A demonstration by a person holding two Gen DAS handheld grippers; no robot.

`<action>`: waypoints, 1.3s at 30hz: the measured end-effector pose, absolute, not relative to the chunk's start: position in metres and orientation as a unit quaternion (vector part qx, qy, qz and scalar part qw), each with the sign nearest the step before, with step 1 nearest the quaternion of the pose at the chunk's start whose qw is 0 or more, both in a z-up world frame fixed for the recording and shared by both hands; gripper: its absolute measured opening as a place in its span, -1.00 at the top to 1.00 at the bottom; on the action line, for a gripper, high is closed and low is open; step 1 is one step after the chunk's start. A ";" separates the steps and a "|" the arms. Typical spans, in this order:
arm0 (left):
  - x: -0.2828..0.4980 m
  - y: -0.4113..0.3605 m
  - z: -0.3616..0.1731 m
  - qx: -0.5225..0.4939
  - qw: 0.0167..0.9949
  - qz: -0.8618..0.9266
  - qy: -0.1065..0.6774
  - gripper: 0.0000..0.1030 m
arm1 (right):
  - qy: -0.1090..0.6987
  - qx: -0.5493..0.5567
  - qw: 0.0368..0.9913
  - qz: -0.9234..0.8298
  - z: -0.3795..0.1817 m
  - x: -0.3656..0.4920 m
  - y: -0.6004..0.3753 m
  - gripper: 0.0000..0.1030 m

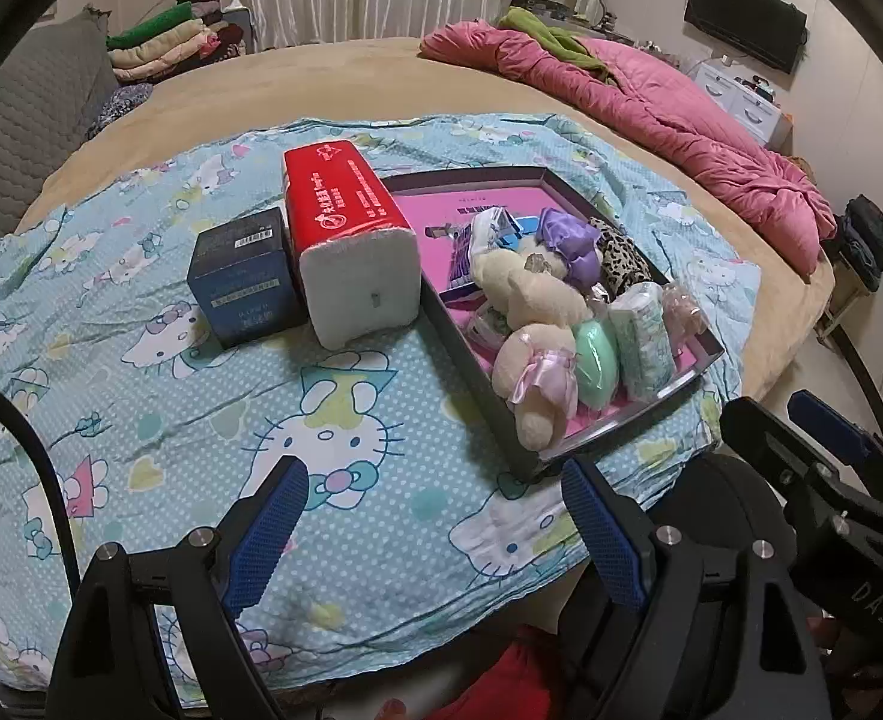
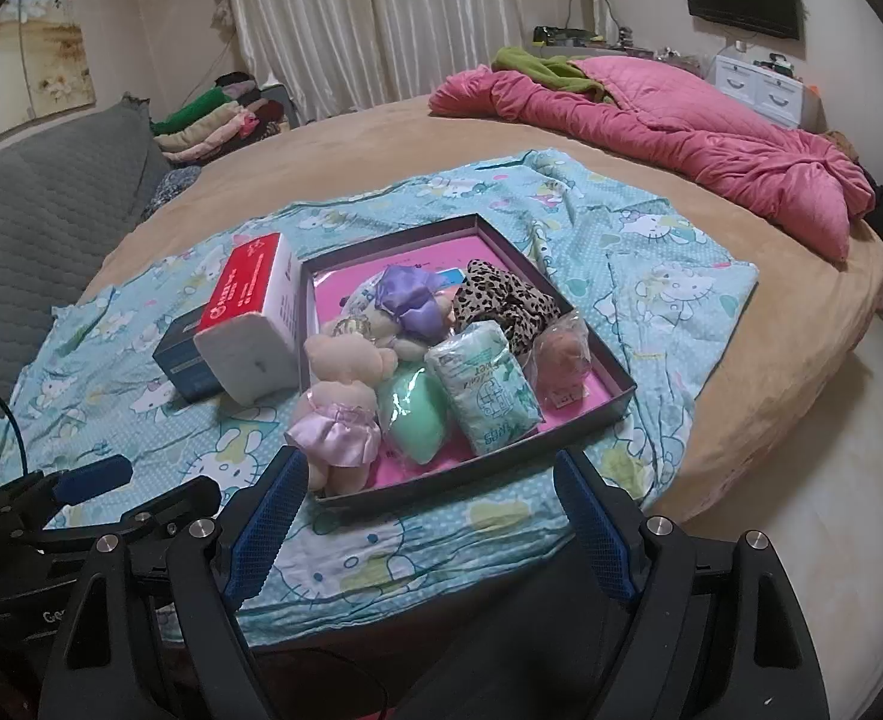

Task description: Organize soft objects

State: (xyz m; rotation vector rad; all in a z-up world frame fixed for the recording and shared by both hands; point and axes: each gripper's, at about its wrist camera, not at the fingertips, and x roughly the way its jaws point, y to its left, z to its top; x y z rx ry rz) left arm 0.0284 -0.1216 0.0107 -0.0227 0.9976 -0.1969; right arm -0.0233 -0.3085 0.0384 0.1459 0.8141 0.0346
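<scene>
Meanwhile, at the left of the frame, a dark blue box stood touching a red tissue pack on the bed's cartoon sheet. Rightward, the tray held plush bears and packets. Low in frame, left gripper and right gripper hung spread wide, empty.
</scene>
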 end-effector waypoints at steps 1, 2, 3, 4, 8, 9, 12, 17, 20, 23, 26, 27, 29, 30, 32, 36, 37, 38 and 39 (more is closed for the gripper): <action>0.029 -0.122 0.011 -0.010 0.873 -0.094 0.478 -0.67 | 0.396 0.071 0.915 0.017 0.038 -0.023 -0.308 -0.65; 0.028 -0.122 0.011 -0.010 0.873 -0.095 0.478 -0.67 | 0.396 0.071 0.915 0.018 0.038 -0.023 -0.309 -0.65; 0.028 -0.122 0.011 -0.010 0.873 -0.095 0.478 -0.67 | 0.396 0.071 0.915 0.018 0.038 -0.023 -0.309 -0.65; 0.028 -0.121 0.011 -0.009 0.873 -0.095 0.478 -0.67 | 0.396 0.072 0.915 0.018 0.038 -0.023 -0.308 -0.65; 0.028 -0.122 0.011 -0.009 0.874 -0.094 0.477 -0.67 | 0.397 0.074 0.915 0.017 0.038 -0.023 -0.308 -0.65; 0.029 -0.122 0.011 -0.009 0.874 -0.095 0.477 -0.67 | 0.398 0.074 0.914 0.017 0.038 -0.022 -0.308 -0.65; 0.028 -0.121 0.012 -0.009 0.874 -0.094 0.477 -0.67 | 0.398 0.074 0.914 0.017 0.038 -0.022 -0.309 -0.65; 0.028 -0.121 0.011 -0.009 0.873 -0.093 0.478 -0.67 | 0.398 0.077 0.914 0.016 0.037 -0.023 -0.310 -0.65; 0.028 -0.121 0.010 -0.008 0.874 -0.093 0.477 -0.67 | 0.398 0.079 0.914 0.015 0.037 -0.023 -0.310 -0.65; 0.028 -0.121 0.010 -0.008 0.875 -0.092 0.476 -0.67 | 0.398 0.078 0.914 0.015 0.037 -0.023 -0.310 -0.65; 0.028 -0.120 0.011 -0.008 0.875 -0.092 0.476 -0.67 | 0.398 0.079 0.914 0.015 0.037 -0.023 -0.311 -0.65; 0.028 -0.120 0.011 -0.009 0.874 -0.092 0.476 -0.67 | 0.398 0.079 0.914 0.015 0.037 -0.023 -0.311 -0.65; 0.028 -0.120 0.011 -0.007 0.874 -0.090 0.477 -0.67 | 0.398 0.079 0.914 0.014 0.037 -0.023 -0.311 -0.65; 0.028 -0.120 0.011 -0.007 0.874 -0.090 0.477 -0.67 | 0.398 0.079 0.914 0.014 0.038 -0.023 -0.311 -0.65; 0.028 -0.120 0.011 -0.007 0.874 -0.089 0.477 -0.67 | 0.398 0.078 0.914 0.015 0.038 -0.023 -0.311 -0.65; 0.027 -0.120 0.011 -0.007 0.874 -0.086 0.477 -0.67 | 0.398 0.079 0.914 0.015 0.038 -0.023 -0.311 -0.65; 0.027 -0.120 0.011 -0.007 0.874 -0.086 0.478 -0.67 | 0.398 0.079 0.914 0.014 0.038 -0.023 -0.311 -0.65; 0.027 -0.120 0.010 -0.007 0.874 -0.086 0.479 -0.67 | 0.398 0.079 0.914 0.014 0.038 -0.023 -0.311 -0.65; 0.027 -0.120 0.010 -0.007 0.874 -0.085 0.478 -0.67 | 0.398 0.079 0.914 0.014 0.038 -0.023 -0.311 -0.65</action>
